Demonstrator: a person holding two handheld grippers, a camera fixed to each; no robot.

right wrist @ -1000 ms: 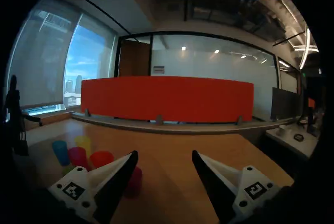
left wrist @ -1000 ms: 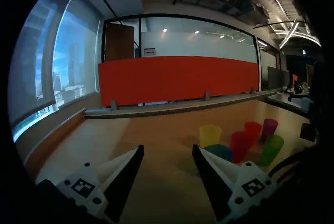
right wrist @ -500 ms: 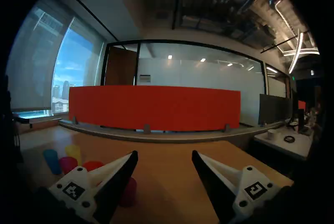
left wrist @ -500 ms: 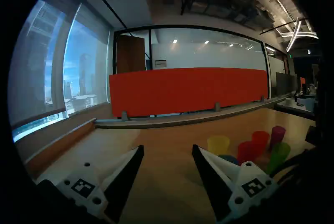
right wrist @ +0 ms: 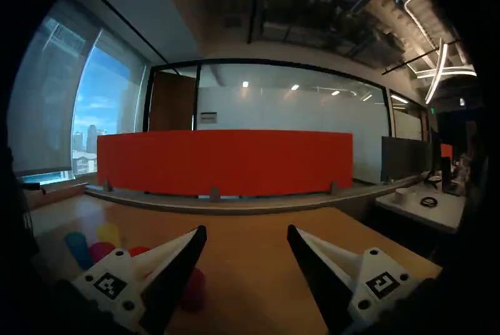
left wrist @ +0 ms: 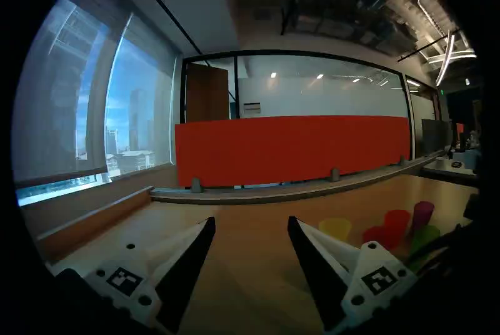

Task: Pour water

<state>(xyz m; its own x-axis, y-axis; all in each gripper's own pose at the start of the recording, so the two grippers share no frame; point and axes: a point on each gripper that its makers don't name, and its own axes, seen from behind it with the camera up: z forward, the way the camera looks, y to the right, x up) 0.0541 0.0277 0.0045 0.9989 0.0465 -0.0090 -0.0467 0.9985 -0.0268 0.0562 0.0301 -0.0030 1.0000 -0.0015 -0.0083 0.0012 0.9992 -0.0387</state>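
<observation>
**Left gripper view.** The left gripper [left wrist: 250,227] stands with its jaws wide apart; nothing is held between the fingers and nothing is touched. The wooden table [left wrist: 250,275] shows through the gap. At lower right of the frame, just past the right-hand finger, five cups stand upright in a close cluster:
- a yellow cup [left wrist: 335,229]
- a red cup [left wrist: 397,219]
- a second red cup [left wrist: 377,235]
- a purple cup [left wrist: 422,212]
- a green cup [left wrist: 426,236]

An orange partition [left wrist: 294,147] crosses mid-frame, and a window [left wrist: 94,122] occupies the left.

**Right gripper view.** The right gripper [right wrist: 245,234] is likewise spread wide and grips nothing. The cups lie at lower left. A blue cup [right wrist: 78,249] is farthest left, with the yellow cup just beside it. A magenta cup [right wrist: 195,288] is partly hidden behind the left-hand finger.
</observation>
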